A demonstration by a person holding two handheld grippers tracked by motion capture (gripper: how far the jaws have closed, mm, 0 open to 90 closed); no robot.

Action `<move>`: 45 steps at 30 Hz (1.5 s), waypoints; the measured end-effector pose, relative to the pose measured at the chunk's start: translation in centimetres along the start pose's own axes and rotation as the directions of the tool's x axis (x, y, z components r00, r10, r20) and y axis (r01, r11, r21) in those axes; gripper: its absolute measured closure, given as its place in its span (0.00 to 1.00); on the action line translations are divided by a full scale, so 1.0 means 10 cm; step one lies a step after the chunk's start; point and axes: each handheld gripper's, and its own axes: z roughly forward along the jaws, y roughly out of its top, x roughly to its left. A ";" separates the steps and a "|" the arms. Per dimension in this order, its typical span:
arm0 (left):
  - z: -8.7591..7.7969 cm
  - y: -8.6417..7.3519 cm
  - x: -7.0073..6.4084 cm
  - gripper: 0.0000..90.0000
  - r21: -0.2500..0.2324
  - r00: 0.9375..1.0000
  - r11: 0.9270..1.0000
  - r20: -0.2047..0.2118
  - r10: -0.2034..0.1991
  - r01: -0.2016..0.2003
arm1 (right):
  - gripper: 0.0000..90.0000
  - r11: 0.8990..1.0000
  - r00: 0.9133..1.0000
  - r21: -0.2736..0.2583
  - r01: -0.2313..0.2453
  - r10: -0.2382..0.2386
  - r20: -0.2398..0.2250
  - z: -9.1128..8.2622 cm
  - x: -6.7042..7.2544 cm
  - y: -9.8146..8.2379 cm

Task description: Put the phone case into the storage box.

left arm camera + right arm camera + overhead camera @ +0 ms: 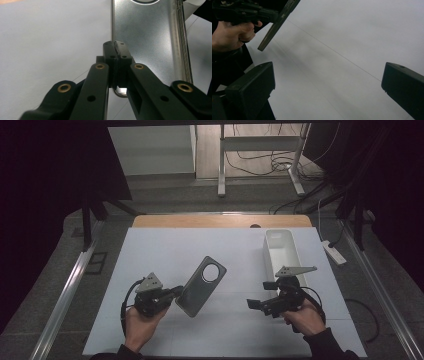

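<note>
Left gripper point(176, 292) is pinching the phone case point(201, 285) edge tight, holding it tilted above the mat point(165, 250), while right gripper point(260, 295) is waiting wide open, empty; keep the pinch steady

Dim room; grey floor point(165, 195), cables point(270, 162) under a metal frame point(260, 142); dark, possibly curtained, sides.

Dim room, dark surroundings, evenly lit white table top point(165, 250), soft shadows, close fingers point(252, 87) blurred
</note>
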 end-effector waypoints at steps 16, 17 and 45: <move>0.12 0.03 -0.07 0.99 0.007 1.000 1.000 0.008 0.018 -0.018 | 0.00 1.000 0.999 0.027 -0.008 0.009 -0.037 0.28 0.10 0.08; 0.13 0.04 -0.08 0.99 0.008 1.000 1.000 0.011 0.018 -0.018 | 0.00 1.000 0.999 0.027 -0.007 0.008 -0.038 0.29 0.10 0.08; 0.32 0.08 -0.25 0.99 0.016 0.998 0.998 0.015 0.057 -0.058 | 0.00 0.998 0.994 0.040 -0.045 0.048 -0.094 0.61 0.19 0.18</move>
